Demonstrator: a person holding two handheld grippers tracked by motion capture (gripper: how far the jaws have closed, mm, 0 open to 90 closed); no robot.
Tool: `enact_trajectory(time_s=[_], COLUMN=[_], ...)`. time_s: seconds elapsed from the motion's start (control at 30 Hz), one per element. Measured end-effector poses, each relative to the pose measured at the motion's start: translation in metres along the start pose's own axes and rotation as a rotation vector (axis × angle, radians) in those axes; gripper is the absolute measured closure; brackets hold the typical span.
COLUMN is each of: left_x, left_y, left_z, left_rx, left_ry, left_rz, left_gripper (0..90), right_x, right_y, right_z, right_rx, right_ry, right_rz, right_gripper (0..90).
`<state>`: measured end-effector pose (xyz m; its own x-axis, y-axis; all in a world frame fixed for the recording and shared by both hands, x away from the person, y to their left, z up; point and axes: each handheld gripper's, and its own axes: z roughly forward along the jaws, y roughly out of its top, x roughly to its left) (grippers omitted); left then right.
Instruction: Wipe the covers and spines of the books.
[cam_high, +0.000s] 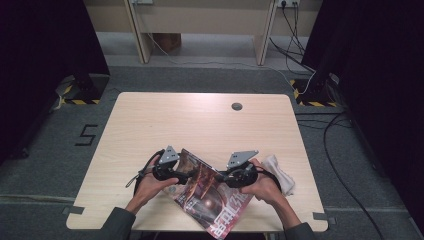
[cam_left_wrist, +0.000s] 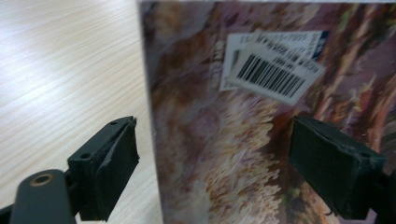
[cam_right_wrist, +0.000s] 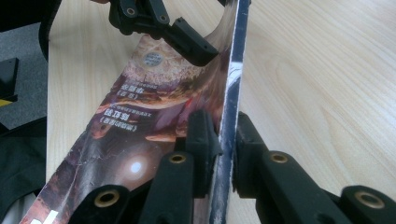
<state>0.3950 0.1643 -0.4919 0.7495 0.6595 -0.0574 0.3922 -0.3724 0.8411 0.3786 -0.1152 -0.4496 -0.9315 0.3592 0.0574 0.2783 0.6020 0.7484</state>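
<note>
A glossy magazine (cam_high: 212, 197) with a reddish-brown cover lies at the table's front edge, its far part raised and bent. My right gripper (cam_high: 223, 176) is shut on the magazine's edge (cam_right_wrist: 229, 93), which stands upright between the jaws. My left gripper (cam_high: 184, 175) is open, and its jaws stand wide apart on either side of the magazine's other edge (cam_left_wrist: 148, 116). A white barcode label (cam_left_wrist: 273, 70) is stuck on the cover just beyond the left gripper (cam_left_wrist: 215, 156). One left jaw shows over the cover in the right gripper view.
A crumpled white cloth (cam_high: 280, 172) lies just right of the right hand. A round grey cable grommet (cam_high: 237, 106) sits near the table's far edge. The light wooden tabletop (cam_high: 165, 125) stretches beyond the magazine. Grey carpet and cables surround the table.
</note>
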Motion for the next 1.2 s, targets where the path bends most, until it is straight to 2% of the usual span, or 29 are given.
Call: enact_trajectory(time_s=[0.13,0.2,0.27,0.3,0.33,0.37,0.4,0.43,0.5,0.57,0.77,0.87,1.03,1.07,1.13,1.2], left_x=[0.000,0.000,0.000,0.002,0.002,0.003,0.004,0.004,0.006,0.008,0.005,0.002,-0.008,-0.010,-0.014,-0.017], left_y=[0.000,-0.001,-0.001,-0.002,-0.002,-0.004,-0.005,-0.006,-0.007,-0.008,-0.006,-0.005,-0.004,-0.004,-0.005,-0.004], left_z=[0.001,0.000,0.000,-0.001,-0.001,-0.001,-0.002,-0.004,-0.006,-0.008,-0.014,-0.018,-0.024,-0.025,-0.028,-0.031], left_rx=[-0.012,0.003,0.005,0.010,0.010,0.007,0.003,0.002,0.003,0.002,0.017,0.013,0.000,0.004,-0.002,-0.008], left_ry=[-0.033,-0.009,-0.001,0.020,0.020,0.035,0.046,0.053,0.059,0.059,0.082,0.076,0.062,0.063,0.066,0.059], left_rz=[0.011,0.040,0.048,0.051,0.051,0.055,0.061,0.071,0.082,0.090,0.141,0.179,0.226,0.232,0.228,0.238], left_gripper=[16.5,21.5,23.2,30.4,34.2,34.2,42.6,42.6,52.4,57.2,65.9,70.9,76.3,77.1,78.0,79.7], right_x=[0.000,-0.001,-0.003,-0.008,-0.008,-0.010,-0.014,-0.014,-0.019,-0.020,-0.025,-0.030,-0.036,-0.037,-0.038,-0.038], right_y=[0.002,0.002,0.003,0.002,0.002,0.001,0.002,0.002,0.004,0.004,0.005,0.004,0.004,0.004,0.005,0.005], right_z=[0.000,0.002,0.002,0.004,0.004,0.005,0.007,0.007,0.010,0.010,0.012,0.011,0.010,0.010,0.009,0.009], right_rx=[-0.005,0.003,0.004,0.009,0.009,0.013,0.037,0.037,0.059,0.065,0.086,0.090,0.082,0.070,0.070,0.064], right_ry=[0.006,0.004,0.003,0.006,0.006,0.001,-0.019,-0.019,-0.033,-0.034,-0.054,-0.065,-0.080,-0.083,-0.081,-0.093], right_rz=[-0.009,0.000,-0.006,0.009,0.009,0.013,0.013,0.013,-0.018,-0.018,-0.026,-0.029,0.006,0.021,0.008,0.017], right_gripper=[80.0,80.0,80.2,80.6,80.6,80.7,80.9,80.9,80.4,80.4,78.5,76.2,68.8,67.4,64.8,61.7])
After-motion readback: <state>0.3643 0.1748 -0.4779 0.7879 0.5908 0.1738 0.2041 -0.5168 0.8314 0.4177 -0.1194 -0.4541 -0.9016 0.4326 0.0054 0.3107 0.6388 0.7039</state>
